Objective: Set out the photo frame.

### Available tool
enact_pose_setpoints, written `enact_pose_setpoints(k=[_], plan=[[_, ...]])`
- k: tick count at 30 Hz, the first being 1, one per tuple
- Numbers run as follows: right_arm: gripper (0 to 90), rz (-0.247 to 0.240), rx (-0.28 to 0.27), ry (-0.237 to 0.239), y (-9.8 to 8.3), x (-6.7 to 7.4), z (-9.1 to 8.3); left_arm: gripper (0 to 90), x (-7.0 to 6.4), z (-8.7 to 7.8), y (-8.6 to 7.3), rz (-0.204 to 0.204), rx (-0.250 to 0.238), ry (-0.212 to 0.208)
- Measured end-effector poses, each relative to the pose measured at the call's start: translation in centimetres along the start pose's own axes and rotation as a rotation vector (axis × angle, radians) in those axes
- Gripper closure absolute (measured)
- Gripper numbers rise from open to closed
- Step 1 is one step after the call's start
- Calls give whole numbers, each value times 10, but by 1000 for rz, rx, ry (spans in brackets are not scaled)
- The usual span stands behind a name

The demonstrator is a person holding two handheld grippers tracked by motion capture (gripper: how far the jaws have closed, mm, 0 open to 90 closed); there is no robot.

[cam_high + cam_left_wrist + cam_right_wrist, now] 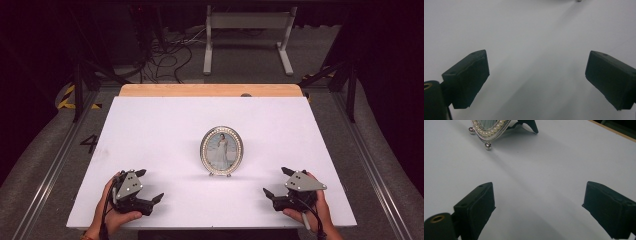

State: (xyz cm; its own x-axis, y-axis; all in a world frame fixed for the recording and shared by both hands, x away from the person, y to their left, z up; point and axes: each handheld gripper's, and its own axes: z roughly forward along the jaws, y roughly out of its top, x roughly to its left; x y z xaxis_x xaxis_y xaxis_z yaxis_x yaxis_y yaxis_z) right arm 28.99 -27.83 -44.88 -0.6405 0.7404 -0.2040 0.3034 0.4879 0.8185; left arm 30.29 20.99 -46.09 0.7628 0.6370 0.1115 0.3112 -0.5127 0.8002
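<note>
A person's two hands come in at the near edge of a white table (150, 130), each holding a black two-jaw gripper.

The left gripper (151, 186) sits near the table's front left corner, low over the white surface, with a grey three-cornered plate on top. Its jaws stand wide apart and hold nothing. In the left gripper view the gripper (536, 77) shows two black jaw blocks with bare white tabletop between them.

The right gripper (276, 182) sits near the front right corner, also low over the surface and also topped by a grey plate. Its jaws are spread wide and empty. In the right gripper view the gripper (537, 207) again shows white tabletop between the two black blocks.

Farther in, about midway between the two grippers and well apart from both, stands an oval picture frame (221, 151). It is upright, facing the person, silver with a ring of small pearl-like beads around a portrait of a figure in white. The right gripper view catches the lower part of the frame (490, 130), resting on small ball feet, with a dark prop leg behind it.

Beyond the frame the white surface ends at a wooden strip (210, 90) along the far edge. Past that lies grey floor with loose cables (165, 60) and a white metal stand (247, 30).
</note>
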Motion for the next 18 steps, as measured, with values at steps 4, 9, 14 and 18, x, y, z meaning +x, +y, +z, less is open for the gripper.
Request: enact_pose_setpoints(k=[4,9,14,18], plan=[[103,-4,-2,3,0,0,0,60,0,1,0,2,5,2],[108,-8,-7,-6,-1,1,0,61,1,2,0,9,8,7],[109,-8,-13,-5,-1,2,0,60,1,5,2,21,16,6],[109,-9,-6,-8,-2,3,1,61,2,8,2,26,26,-2]])
